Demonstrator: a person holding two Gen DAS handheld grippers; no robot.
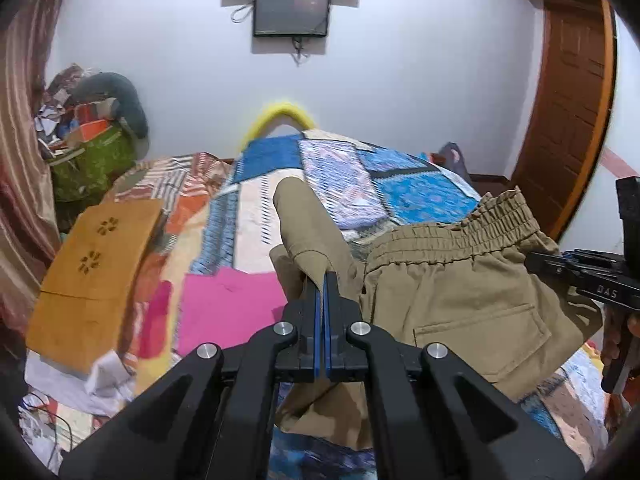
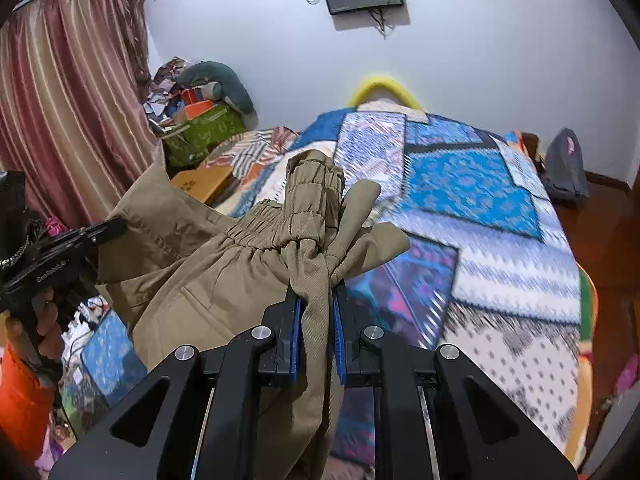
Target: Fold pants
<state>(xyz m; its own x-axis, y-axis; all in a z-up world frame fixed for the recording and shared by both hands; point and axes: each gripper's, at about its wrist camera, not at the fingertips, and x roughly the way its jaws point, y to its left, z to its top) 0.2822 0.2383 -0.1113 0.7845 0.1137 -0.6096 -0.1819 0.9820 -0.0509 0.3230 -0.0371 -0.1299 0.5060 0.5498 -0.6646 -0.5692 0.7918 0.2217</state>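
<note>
Khaki pants [image 2: 224,264] held up above the quilted bed [image 2: 480,208]: left hand-held gripper [image 1: 325,280] clenched on a leg fold, right hand-held gripper [image 2: 318,292] clamping bunched waistband cloth. Green bag [image 2: 200,132] (crammed with papers and boxes) stands beside the curtain [image 2: 68,92].

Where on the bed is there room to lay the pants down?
Free: the blue patchwork stretch of the quilt ahead, from the yellow headboard to the right edge. Crowded: left side, with the orange cloth, pink cloth and the clutter pile by the curtain.
</note>
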